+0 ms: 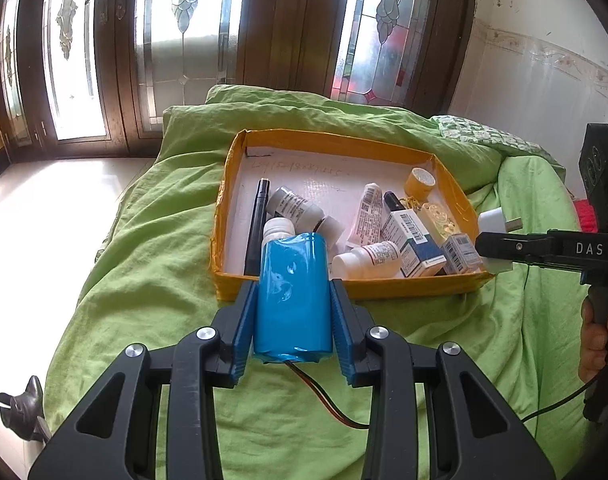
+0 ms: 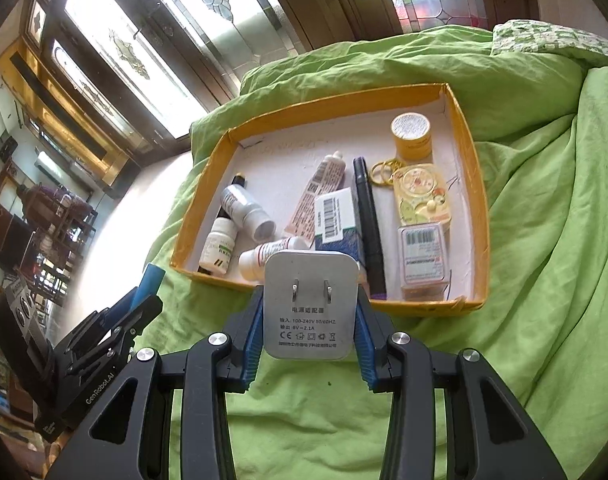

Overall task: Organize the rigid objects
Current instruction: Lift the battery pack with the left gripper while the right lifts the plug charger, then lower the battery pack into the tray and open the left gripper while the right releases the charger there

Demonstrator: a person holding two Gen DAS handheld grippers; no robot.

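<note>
My left gripper (image 1: 291,292) is shut on a blue battery pack (image 1: 291,292) with red and black wires trailing below it, held just in front of the near wall of the yellow box (image 1: 384,286). My right gripper (image 2: 308,300) is shut on a white power adapter (image 2: 308,308), prongs facing the camera, held just short of the box's near wall (image 2: 428,308). In the left wrist view the adapter (image 1: 494,222) shows at the right, over the box's right corner. The box holds several bottles, tubes, small cartons and a black pen (image 2: 368,232).
The box lies on a rumpled green bedsheet (image 1: 143,260). Wooden doors with patterned glass (image 1: 183,40) stand behind the bed. A pale tiled floor (image 1: 35,200) lies to the left. A patterned pillow (image 2: 552,38) sits at the far right.
</note>
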